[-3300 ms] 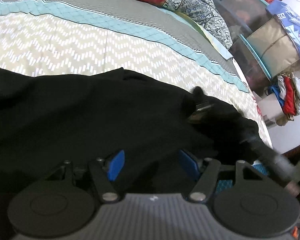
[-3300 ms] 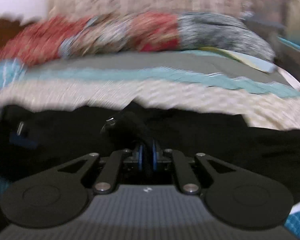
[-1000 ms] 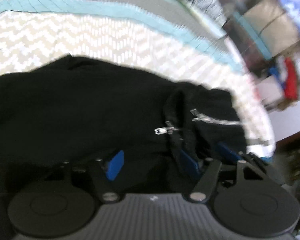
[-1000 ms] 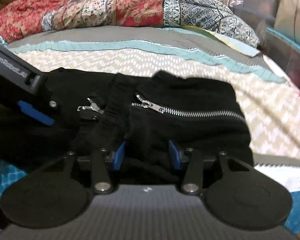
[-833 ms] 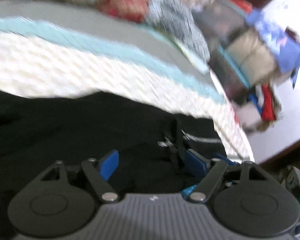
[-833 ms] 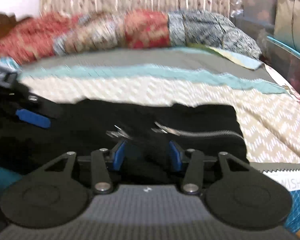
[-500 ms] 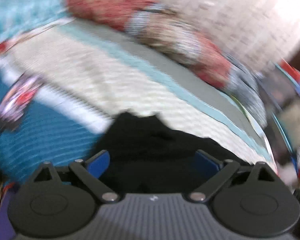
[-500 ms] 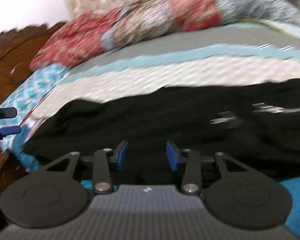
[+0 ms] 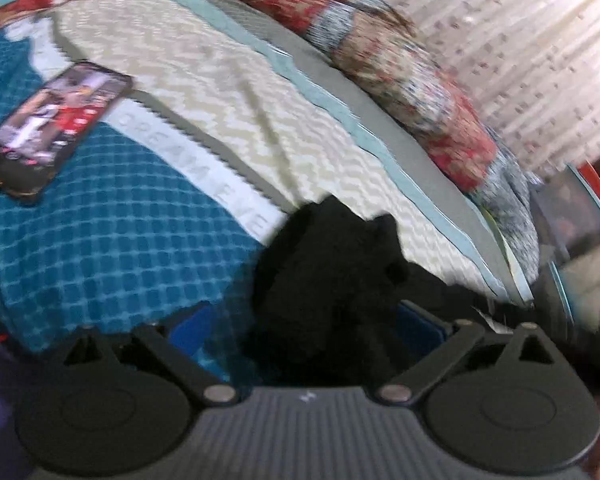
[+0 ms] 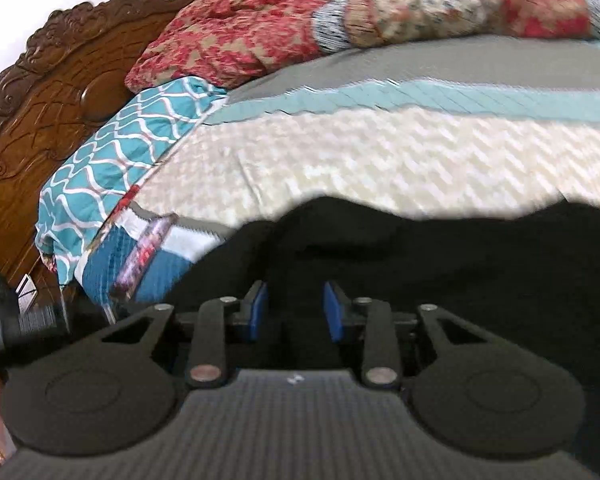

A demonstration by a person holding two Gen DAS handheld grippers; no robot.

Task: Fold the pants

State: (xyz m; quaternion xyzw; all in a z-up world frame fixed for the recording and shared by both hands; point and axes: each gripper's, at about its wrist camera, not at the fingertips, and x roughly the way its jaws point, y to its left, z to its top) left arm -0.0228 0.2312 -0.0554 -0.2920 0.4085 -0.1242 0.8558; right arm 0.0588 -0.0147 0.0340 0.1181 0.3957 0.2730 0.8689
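Observation:
The black pants (image 10: 440, 264) lie across the patterned bedspread (image 10: 380, 160). In the left wrist view the leg end of the pants (image 9: 332, 264) bunches in front of my left gripper (image 9: 300, 328), whose blue pads stand wide apart with dark cloth between them, not clamped. In the right wrist view my right gripper (image 10: 294, 312) is open, its blue pads (image 10: 334, 312) apart over the black cloth near the pants' left end. Nothing is held by either gripper.
A phone (image 9: 52, 128) with a lit screen lies on the blue checked cover (image 9: 100, 232) at the left; it also shows in the right wrist view (image 10: 144, 256). Red floral pillows (image 10: 340, 12) and a carved wooden headboard (image 10: 48, 96) lie beyond. Curtains (image 9: 520, 60) hang behind.
Both grippers have swung left from the zippered waist end toward the leg end of the pants. The right gripper, shut on cloth 3.3 s ago, is now open.

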